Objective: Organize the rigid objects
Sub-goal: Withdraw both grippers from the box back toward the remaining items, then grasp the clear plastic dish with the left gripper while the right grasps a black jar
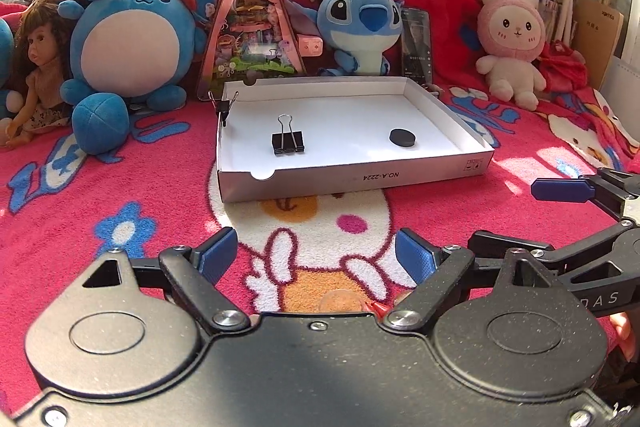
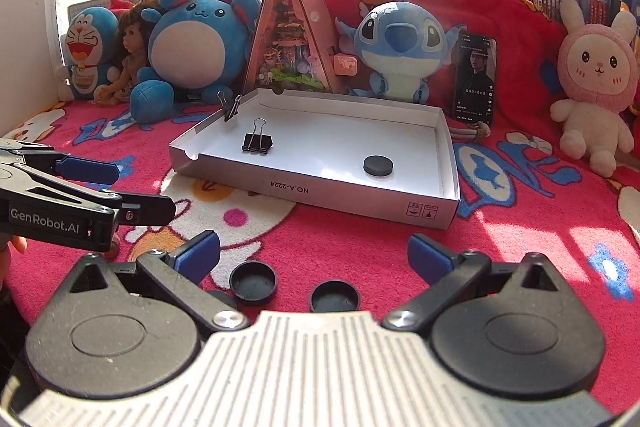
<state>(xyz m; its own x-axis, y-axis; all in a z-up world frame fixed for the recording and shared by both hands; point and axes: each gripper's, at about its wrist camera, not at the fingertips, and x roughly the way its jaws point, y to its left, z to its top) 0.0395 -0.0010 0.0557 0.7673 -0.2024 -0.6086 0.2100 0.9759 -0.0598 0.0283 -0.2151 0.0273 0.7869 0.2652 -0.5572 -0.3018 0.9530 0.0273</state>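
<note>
Right wrist: tool (image 2: 314, 253) agape (above caps (image 2: 253, 280)).

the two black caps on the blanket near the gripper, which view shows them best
The right wrist view. Both black caps lie open side up on the blanket, just ahead of the open right gripper, outside the white box. The left wrist view shows neither cap; there only the box's contents appear.

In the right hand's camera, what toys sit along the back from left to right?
Doraemon plush → doll → round blue plush → triangular toy house → Stitch plush → phone → pink bunny.
</note>
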